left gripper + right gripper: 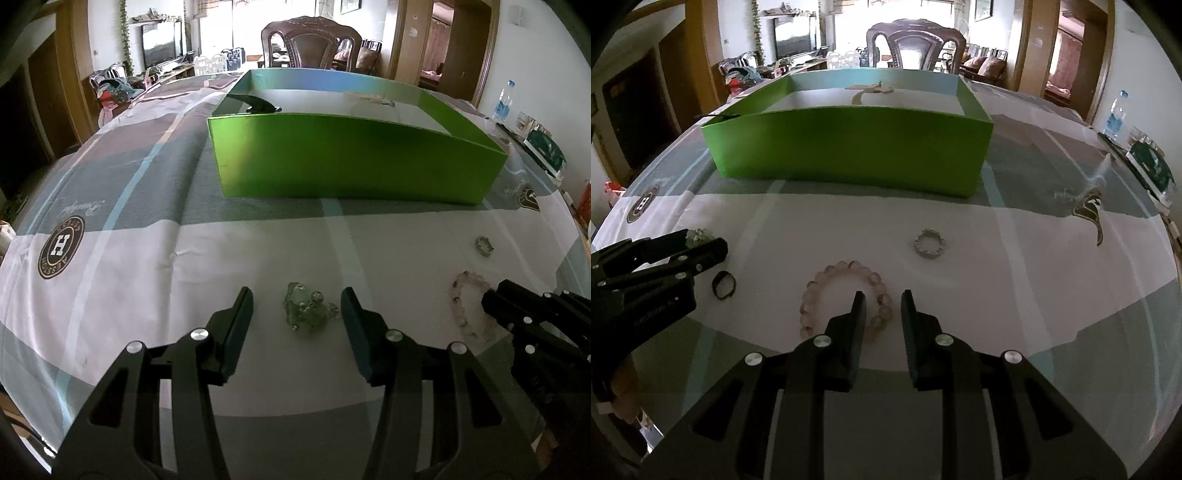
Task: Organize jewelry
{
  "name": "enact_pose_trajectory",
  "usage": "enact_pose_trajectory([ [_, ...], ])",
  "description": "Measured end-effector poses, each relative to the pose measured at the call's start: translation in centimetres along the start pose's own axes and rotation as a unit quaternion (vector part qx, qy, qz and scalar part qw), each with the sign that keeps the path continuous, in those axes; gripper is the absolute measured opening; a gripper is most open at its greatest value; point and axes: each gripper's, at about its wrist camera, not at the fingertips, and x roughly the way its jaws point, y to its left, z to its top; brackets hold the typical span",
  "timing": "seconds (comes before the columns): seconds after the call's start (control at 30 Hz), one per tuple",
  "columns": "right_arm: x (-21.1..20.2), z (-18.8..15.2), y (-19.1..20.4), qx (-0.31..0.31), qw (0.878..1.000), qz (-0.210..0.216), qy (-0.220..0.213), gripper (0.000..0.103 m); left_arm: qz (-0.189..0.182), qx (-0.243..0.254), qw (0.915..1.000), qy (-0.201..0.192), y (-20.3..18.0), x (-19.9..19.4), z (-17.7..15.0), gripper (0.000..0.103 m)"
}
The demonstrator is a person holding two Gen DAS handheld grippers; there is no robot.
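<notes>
A clear green crystal piece (306,310) lies on the checked cloth between the fingers of my left gripper (297,295). Its jaws stand apart around the piece, not pressing it. My right gripper (882,295) straddles the right side of a pink bead bracelet (846,291), jaws narrow with gaps beside the beads. From the left wrist view the right gripper (495,299) sits over that bracelet (458,295). A silver ring bracelet (929,243) and a dark ring (724,285) lie loose. The green box (351,158) stands behind, holding a black clip (258,105).
A pale chain (369,98) lies in the box. A wooden chair (310,44) stands past the table's far edge. A water bottle (1115,118) and a dark green pack (546,151) sit at the right edge. The left gripper (713,251) is close to the dark ring.
</notes>
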Motion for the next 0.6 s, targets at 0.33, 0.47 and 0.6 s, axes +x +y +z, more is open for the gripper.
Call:
enact_pose_trajectory([
  [0.33, -0.07, 0.44, 0.19, 0.006, 1.0, 0.004, -0.01, 0.026, 0.005, 0.006, 1.0, -0.004, -0.17, 0.03, -0.18, 0.051],
  [0.47, 0.44, 0.42, 0.31, 0.007, 1.0, 0.004, -0.005, 0.033, 0.002, 0.002, 1.0, -0.008, 0.04, -0.08, -0.32, 0.051],
  [0.6, 0.45, 0.42, 0.28, 0.007, 1.0, 0.003, -0.01, 0.035, 0.005, 0.005, 0.9999, -0.011, -0.14, -0.05, -0.48, 0.051],
])
